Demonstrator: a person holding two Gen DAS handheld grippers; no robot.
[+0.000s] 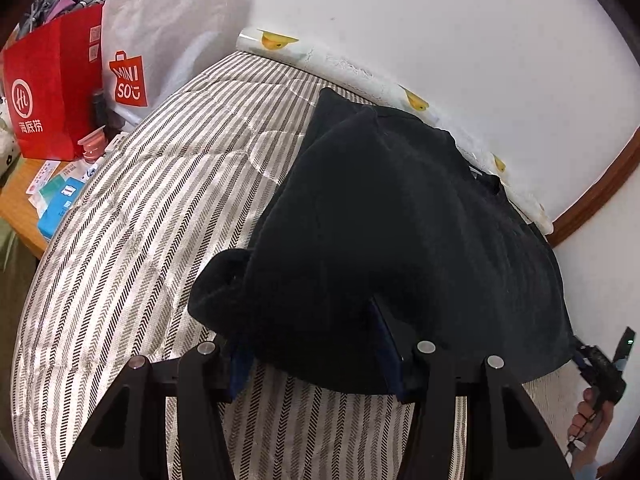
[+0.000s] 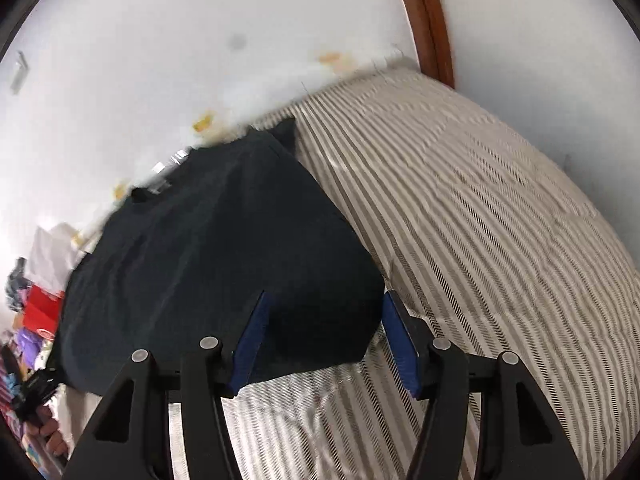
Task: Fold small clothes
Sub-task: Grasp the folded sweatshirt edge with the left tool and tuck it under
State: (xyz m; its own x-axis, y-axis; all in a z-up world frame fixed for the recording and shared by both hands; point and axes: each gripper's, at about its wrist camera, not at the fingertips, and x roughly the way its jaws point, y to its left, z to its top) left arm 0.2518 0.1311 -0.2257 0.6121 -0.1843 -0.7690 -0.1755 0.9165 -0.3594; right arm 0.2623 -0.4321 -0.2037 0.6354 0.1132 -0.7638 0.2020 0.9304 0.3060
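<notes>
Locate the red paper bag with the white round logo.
Left wrist view, far left: the red paper bag stands on a wooden side table, beside a white Miniso bag, off the striped quilt's edge.

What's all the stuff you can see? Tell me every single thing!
black garment: one, black, on the striped bed cover, near edge lifted between both grippers
striped bed cover: one, grey and white, under the garment
red paper bag: one, red, on the side table
white shopping bag: one, white with red logo, beside the red bag
duck-print sheet: one, white with yellow ducks, along the wall
blue packets: a few, on the table edge
left gripper: one, black with blue pads
right gripper: one, same
</notes>
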